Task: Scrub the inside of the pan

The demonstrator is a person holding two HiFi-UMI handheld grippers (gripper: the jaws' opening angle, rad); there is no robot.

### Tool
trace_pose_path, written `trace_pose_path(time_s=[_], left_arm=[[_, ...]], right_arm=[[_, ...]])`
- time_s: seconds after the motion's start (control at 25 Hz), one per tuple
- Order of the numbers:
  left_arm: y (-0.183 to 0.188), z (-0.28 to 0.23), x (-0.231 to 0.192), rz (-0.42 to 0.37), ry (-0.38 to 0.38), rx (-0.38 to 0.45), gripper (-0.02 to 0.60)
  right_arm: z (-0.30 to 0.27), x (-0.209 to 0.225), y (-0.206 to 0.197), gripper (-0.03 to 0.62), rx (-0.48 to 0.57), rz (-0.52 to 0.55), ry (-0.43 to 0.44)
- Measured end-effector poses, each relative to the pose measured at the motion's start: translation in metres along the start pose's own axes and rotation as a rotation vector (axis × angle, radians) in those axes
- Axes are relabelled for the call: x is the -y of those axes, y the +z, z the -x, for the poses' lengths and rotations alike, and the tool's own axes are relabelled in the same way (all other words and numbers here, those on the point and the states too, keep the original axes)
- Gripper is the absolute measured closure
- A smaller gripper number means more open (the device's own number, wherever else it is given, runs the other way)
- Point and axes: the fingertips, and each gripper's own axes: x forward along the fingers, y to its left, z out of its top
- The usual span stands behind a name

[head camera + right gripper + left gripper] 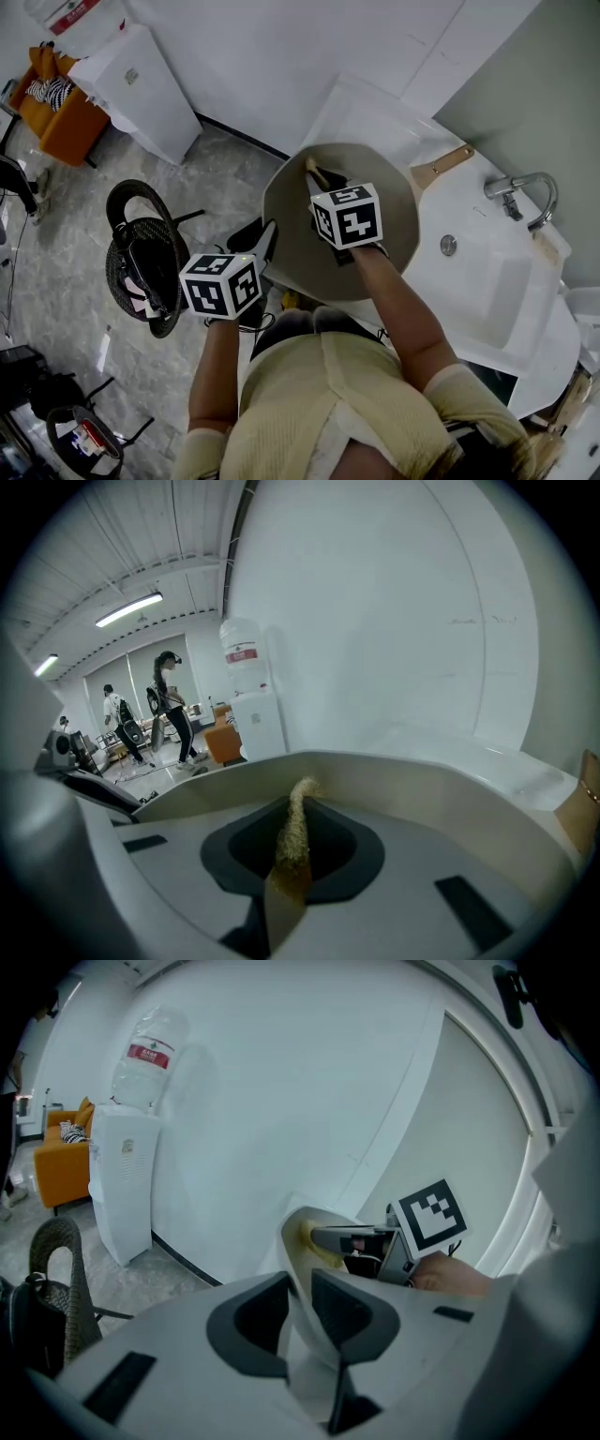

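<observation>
At centre frame, left of the sink (497, 281), the pan (300, 258) is tilted — left tongs (266, 242) clamped on its rim, right tongs (292, 844) gripping a brush (313, 170) inside it.

White walls (281, 56) all round, grey marble floor (56, 281) below; an orange sofa (66, 127) beside the white water dispenser (141, 89), black wicker chair (141, 253) nearby, strip lights (128, 609) glowing overhead.
</observation>
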Motion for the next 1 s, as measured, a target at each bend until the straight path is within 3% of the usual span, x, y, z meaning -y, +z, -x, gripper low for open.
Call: trace_pose_path(time_s=[0.32, 1.0], left_arm=[[-0.001, 0.0, 0.0, 0.001, 0.008, 0.005, 0.454], [0.0, 0.002, -0.001, -0.004, 0.031, 0.02, 0.454]], right_arm=[[0.001, -0.019, -0.004, 0.539, -0.009, 0.039, 0.06], [0.009, -0.066, -0.026, 0.539, -0.063, 0.155, 0.272]])
